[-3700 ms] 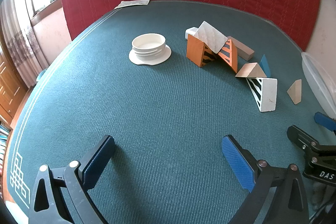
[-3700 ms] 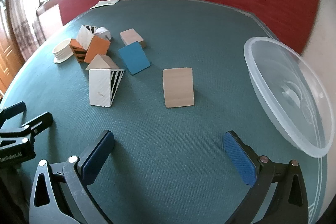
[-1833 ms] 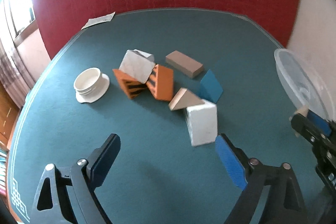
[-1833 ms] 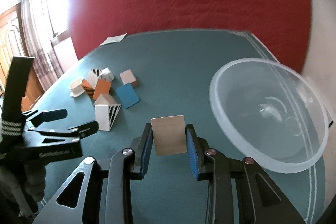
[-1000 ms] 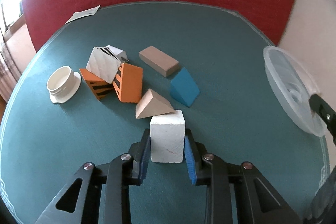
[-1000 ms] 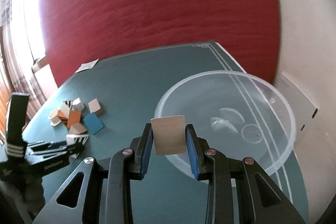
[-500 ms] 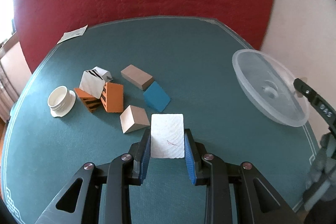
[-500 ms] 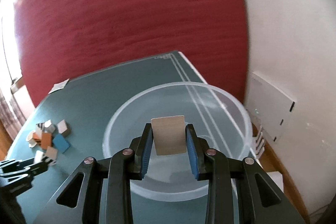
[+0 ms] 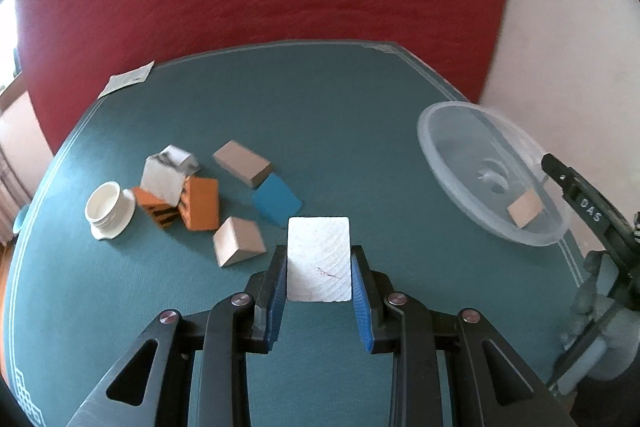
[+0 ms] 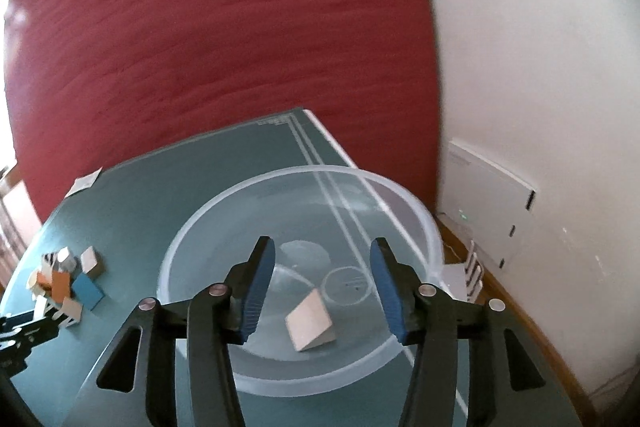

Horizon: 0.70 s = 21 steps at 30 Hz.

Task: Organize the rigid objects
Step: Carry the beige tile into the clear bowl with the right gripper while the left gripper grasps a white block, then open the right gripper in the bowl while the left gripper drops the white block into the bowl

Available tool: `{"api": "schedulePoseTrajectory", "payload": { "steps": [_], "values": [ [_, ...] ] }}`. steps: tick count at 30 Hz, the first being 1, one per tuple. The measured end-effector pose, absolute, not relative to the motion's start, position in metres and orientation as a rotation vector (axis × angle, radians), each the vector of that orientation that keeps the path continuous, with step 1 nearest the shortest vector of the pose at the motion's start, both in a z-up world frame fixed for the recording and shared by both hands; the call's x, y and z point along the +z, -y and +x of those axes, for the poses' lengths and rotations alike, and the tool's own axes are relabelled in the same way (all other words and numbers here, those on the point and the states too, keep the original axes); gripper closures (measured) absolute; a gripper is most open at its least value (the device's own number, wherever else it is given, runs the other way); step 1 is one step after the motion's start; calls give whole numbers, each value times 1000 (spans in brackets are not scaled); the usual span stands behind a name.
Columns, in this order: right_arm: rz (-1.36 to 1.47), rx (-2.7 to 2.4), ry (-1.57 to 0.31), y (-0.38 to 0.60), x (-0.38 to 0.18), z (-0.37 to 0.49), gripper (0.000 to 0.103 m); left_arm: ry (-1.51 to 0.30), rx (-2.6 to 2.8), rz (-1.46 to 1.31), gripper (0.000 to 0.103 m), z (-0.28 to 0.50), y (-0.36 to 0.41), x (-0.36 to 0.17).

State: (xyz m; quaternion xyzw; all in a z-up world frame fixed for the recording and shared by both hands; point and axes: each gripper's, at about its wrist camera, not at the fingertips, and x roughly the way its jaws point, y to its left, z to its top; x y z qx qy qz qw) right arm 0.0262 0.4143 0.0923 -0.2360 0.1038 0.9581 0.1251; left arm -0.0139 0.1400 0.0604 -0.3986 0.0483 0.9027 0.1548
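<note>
Tan wedge [image 10: 309,319] has dropped from your right gripper [image 10: 322,285], jaws opening and empty, into the clear bowl [image 10: 420,223]. Left gripper [image 9: 319,289] clamps the white block [image 9: 318,269] above the table; six blocks [image 9: 240,241] left.

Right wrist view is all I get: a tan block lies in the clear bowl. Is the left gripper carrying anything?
Observer: Yes. The left gripper is shut on a white block, held above the green table.
Operator: Is it over the bowl?
Observer: No. In the left wrist view the clear bowl sits off to its right, with the tan block inside.
Operator: What remains on the table?
Observer: A blue wedge, a tan brick, a tan slanted block, two orange blocks, blurred whitish blocks and a white round cap at the group's left end.
</note>
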Motion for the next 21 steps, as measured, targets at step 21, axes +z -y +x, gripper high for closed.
{"api": "schedulePoseTrajectory", "payload": {
  "steps": [21],
  "values": [
    [-624,2661,-446,-454,93,39,45,-211,2366,-978,72,-29,-254,84]
  ]
}}
